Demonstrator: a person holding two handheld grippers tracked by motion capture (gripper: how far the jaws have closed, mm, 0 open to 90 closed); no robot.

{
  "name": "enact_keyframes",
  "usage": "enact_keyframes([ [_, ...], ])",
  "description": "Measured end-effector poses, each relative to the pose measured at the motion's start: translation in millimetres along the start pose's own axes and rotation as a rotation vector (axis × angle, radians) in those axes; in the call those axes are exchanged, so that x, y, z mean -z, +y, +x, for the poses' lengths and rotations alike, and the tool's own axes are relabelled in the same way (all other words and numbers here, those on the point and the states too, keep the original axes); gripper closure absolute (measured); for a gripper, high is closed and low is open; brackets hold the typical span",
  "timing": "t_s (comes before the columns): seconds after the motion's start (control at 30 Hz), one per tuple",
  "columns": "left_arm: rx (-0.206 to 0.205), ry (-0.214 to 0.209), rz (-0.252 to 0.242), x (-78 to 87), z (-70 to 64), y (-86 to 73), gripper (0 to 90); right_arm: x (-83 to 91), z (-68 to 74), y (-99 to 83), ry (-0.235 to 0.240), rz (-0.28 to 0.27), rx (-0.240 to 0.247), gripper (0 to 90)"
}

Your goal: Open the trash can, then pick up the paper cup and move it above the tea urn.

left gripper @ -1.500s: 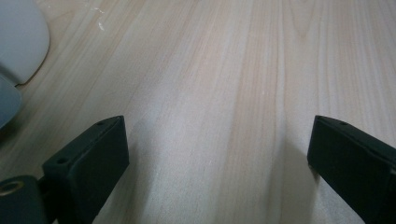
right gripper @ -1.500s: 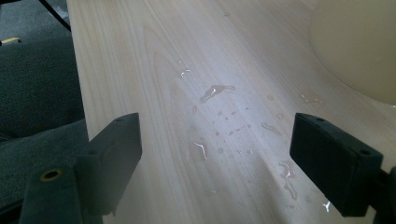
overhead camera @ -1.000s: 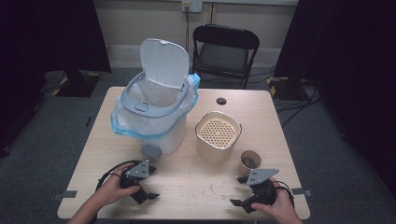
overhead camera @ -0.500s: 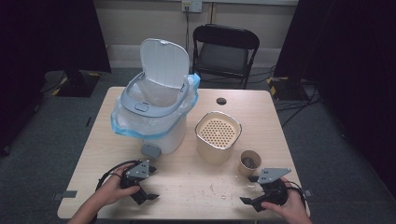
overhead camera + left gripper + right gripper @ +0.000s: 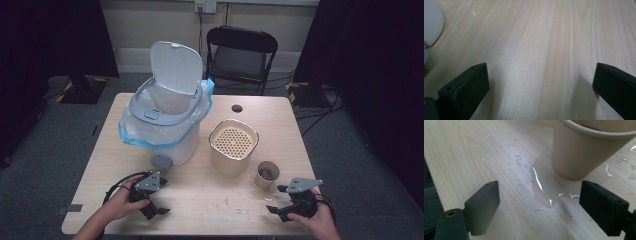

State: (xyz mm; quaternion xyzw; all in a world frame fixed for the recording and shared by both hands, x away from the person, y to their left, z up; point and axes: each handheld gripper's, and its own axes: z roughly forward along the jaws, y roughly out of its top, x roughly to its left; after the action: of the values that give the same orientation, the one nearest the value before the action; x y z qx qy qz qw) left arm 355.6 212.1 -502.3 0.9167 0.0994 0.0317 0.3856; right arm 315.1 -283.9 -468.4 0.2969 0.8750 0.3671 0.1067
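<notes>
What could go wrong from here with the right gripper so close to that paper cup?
1. The paper cup stands in a puddle on the table, so it may slide or tip when the open right gripper closes on it.
2. It seems to hold something dark; a hard squeeze might buckle the thin wall and spill it.
3. The left gripper is open over bare wood, too far to steady the cup.

The table (image 5: 200,200) is bright from a light above, and the room around it is dark. Wet spots (image 5: 541,187) shine white near the blurry paper cup (image 5: 586,150). Soft shadows lie beside each claw.
</notes>
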Motion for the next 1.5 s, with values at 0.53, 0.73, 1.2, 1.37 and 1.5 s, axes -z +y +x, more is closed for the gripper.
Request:
enact_keyframes([
  [0.53, 0.0, 0.0, 0.002, 0.1, 0.0, 0.0, 0.1, -0.1, -17.3, 3.3, -0.055, -0.043, -0.048, 16.3],
  [0.73, 0.0, 0.001, 0.002, 0.1, 0.0, 0.0, 0.1, -3.9, -23.0, 3.8, -0.056, -0.048, -0.057, 16.5],
  [1.2, 0.0, 0.007, 0.006, 0.4, -0.4, 0.1, 0.0, -11.1, -30.9, 5.8, -0.06, -0.082, -0.062, 17.0],
  [1.37, 0.001, 0.005, 0.004, 0.4, -0.5, 0.0, 0.0, -13.6, -30.7, 8.3, -0.048, -0.084, -0.061, 17.0],
  [1.5, 0.001, 0.008, 0.005, 0.4, -0.6, 0.1, 0.0, -17.5, -31.7, 11.6, -0.052, -0.099, -0.06, 16.6],
])
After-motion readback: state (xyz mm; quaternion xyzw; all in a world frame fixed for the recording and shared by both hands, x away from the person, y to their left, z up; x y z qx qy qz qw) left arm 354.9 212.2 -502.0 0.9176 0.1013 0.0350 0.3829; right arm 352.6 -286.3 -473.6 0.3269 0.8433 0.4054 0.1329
